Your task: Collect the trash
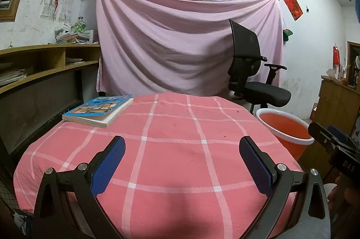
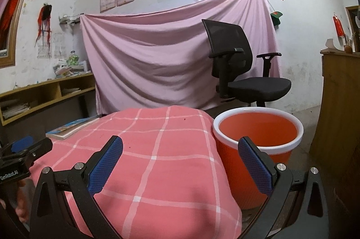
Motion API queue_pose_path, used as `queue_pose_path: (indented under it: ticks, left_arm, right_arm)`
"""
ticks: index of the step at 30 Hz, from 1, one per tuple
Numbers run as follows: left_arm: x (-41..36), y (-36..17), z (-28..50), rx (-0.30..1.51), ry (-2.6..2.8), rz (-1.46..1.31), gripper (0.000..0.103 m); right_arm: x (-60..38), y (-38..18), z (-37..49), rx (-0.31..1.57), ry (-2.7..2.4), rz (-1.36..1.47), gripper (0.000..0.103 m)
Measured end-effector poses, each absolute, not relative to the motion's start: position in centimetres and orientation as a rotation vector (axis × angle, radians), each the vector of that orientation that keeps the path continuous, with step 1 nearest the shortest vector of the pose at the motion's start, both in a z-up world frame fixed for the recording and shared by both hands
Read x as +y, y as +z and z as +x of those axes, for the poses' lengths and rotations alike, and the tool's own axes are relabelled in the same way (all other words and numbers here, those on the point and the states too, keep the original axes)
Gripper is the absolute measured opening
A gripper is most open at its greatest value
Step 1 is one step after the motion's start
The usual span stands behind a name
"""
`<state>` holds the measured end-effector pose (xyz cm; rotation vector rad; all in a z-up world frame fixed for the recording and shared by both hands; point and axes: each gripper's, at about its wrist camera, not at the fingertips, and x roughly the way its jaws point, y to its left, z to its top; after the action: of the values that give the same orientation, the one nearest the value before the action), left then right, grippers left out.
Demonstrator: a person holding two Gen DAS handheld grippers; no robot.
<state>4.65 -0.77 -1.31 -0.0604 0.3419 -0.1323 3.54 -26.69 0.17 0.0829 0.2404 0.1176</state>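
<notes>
Left gripper (image 1: 182,162), nearest the lens in its own view, hangs low over the near part of the surface (image 1: 171,149), jaws spread wide with nothing between the blue pads (image 1: 108,167); only pink checked cloth shows in the gap. Right gripper (image 2: 180,162) likewise stands with jaws fully apart and empty, straddling the right edge of the surface, so one pad is over cloth and the other in front of the orange bin (image 2: 258,133). The bin sits on the floor just beside the right edge of the surface, mouth up and white rim clear, apparently placed there so that anything lifted off the cloth can be dropped with a short sideways carry. No contents can be made out inside it. A book (image 1: 99,109) lies flat at the far left corner of the surface, well apart from both grippers; judged not to be trash. Trash itself: none identifiable on the surface, only a few tiny dark specks (image 1: 225,136) on the cloth right of centre, too small to tell what they are. A black office chair (image 1: 252,72) stands beyond the far right of the surface, in front of the pink sheet (image 1: 175,41) hung on the wall. Judgement: both grippers are held open and level in a ready posture, either before a first pick or with the surface already cleared.
</notes>
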Motion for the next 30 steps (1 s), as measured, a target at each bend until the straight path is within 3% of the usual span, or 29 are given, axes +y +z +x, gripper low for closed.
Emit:
queue_pose_path:
  ticks: [30]
  left_arm:
    - [-0.35,-1.3,4.54,0.335,-0.126,-0.073,0.099]
  right_arm:
    - [-26.51,0.25,3.39,0.239,0.123,0.072,0.103]
